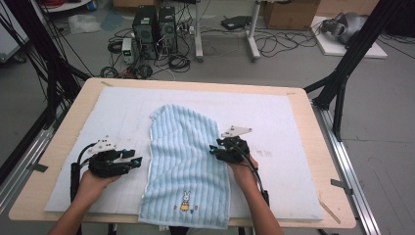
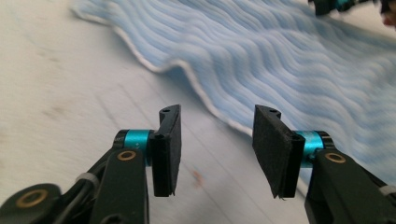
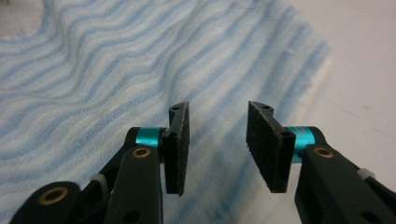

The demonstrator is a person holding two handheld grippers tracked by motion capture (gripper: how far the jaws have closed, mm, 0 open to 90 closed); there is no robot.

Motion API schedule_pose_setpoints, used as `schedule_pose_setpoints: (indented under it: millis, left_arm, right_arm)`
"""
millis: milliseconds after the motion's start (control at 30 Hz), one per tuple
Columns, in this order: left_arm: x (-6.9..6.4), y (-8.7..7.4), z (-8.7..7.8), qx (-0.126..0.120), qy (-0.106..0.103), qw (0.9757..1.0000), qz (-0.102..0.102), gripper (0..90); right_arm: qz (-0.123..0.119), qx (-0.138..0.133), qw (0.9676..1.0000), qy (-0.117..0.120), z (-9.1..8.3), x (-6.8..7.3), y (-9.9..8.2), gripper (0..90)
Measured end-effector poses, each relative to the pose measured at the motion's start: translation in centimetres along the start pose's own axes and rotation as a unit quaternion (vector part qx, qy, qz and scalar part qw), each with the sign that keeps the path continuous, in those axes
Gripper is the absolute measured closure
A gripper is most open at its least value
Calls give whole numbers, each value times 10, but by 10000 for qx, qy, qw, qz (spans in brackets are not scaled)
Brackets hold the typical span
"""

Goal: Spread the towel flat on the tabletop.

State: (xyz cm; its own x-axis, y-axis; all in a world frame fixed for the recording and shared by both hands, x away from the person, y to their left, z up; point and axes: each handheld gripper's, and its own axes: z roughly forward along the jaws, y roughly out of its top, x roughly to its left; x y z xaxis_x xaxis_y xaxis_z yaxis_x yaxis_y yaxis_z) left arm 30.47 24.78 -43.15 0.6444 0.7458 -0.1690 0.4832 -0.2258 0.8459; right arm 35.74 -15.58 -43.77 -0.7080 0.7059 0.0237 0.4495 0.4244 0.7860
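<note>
Towel (image 1: 185, 166), blue-striped, lies flat on tabletop pad (image 1: 293, 127); left tool (image 1: 138, 160) and right tool (image 1: 212, 149) flank it, jaws spread, empty.

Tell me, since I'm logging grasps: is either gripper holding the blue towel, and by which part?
Nothing is held. The left gripper stands open beside the towel's left edge; the right gripper is open over its right edge.

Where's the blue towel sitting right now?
In the high view the blue towel lies in the middle of the white mat, between the left tongs and the right tongs, its bunny end hanging over the table's near edge.
</note>
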Motion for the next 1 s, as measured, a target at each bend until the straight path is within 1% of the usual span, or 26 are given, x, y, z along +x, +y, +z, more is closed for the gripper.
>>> schedule_pose_setpoints:
  millis: [33,100,133,167,200,233,267,300,333,367,400,433,467,500,533,567,600,633,700,767,867,967,1000]
  left_arm:
    - [3,2,1,-56,54,9999,-63,493]
    - [9,5,4,-100,123,9998,-124,483]
    - [11,6,5,-131,119,9997,-165,477]
    - [13,8,7,-138,133,9996,-188,465]
    - [14,9,8,-146,156,9996,-188,465]
    - [15,11,11,-170,169,9995,-189,457]
    - [16,12,12,-168,168,9996,-162,458]
    - [16,13,14,-183,168,9996,-160,458]
    - [17,15,16,-197,171,9995,-165,459]
    - [17,17,17,-239,179,9994,-164,459]
    - [18,19,19,-259,190,9993,-170,459]
    - [18,21,22,-288,193,9993,-170,459]
    - [18,21,24,-351,186,9991,-176,463]
    - [18,23,28,-313,178,9992,-172,463]
    - [18,24,32,-251,190,9994,-153,461]
    - [17,24,36,-243,192,9994,-149,460]
    - [15,24,40,-235,186,9994,-155,460]
    - [14,24,44,-196,185,9996,-115,460]
    - [12,23,49,-121,207,9997,-62,455]
    - [13,22,53,-84,272,9996,-53,441]
    - [15,21,58,-69,306,9994,-131,427]
    - [14,23,64,15,355,9993,-76,416]
    - [13,24,67,8,351,9994,-39,415]
  right_arm:
    - [-86,63,9999,33,5,2,1,625]
    - [-249,300,9992,119,14,7,1,676]
    - [-257,308,9991,141,16,8,0,705]
    - [-264,317,9987,292,15,8,0,810]
    - [-264,317,9987,292,15,8,0,810]
    - [-246,341,9985,355,15,9,0,833]
    - [-234,380,9974,558,13,11,0,840]
    - [-234,380,9974,558,13,11,0,840]
    - [-223,379,9963,737,12,13,-1,841]
    - [-223,379,9963,737,12,13,-1,841]
    - [-177,259,9941,1039,9,15,-1,842]
    - [-177,259,9941,1039,9,15,-1,842]
    - [-272,253,9920,1203,7,21,-1,842]
    - [-272,253,9920,1203,7,21,-1,842]
    - [-332,237,9902,1337,6,25,0,842]
    - [-407,234,9885,1438,6,29,1,840]
    - [-589,265,9837,1678,7,39,1,839]
    - [-589,265,9837,1678,7,39,1,839]
    - [-753,345,9794,1843,9,47,1,836]
    - [-827,432,9761,1963,11,52,0,834]
    - [-775,505,9742,2061,11,54,-1,820]
    - [-702,519,9707,2237,13,56,-2,775]
    - [-726,498,9701,2262,12,56,-1,733]
